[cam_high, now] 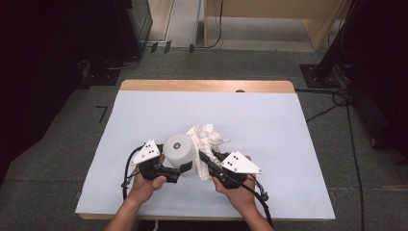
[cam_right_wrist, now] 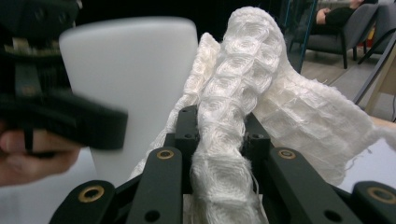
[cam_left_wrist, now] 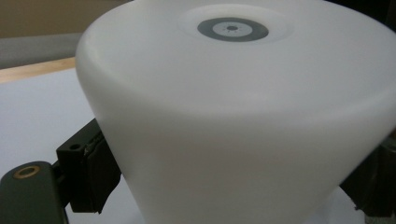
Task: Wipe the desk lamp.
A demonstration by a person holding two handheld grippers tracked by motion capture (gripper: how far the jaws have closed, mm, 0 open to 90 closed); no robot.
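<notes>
Left gripper (cam_high: 185, 168) clamping white cup (cam_high: 180, 153) upside down, right gripper view shows right gripper (cam_right_wrist: 219, 135) pinching waffle-weave cloth (cam_right_wrist: 261, 84), touching cup's right

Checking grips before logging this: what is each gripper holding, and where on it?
Left gripper: white cup, by its side walls. Right gripper: white cloth, by a bunched fold.
</notes>
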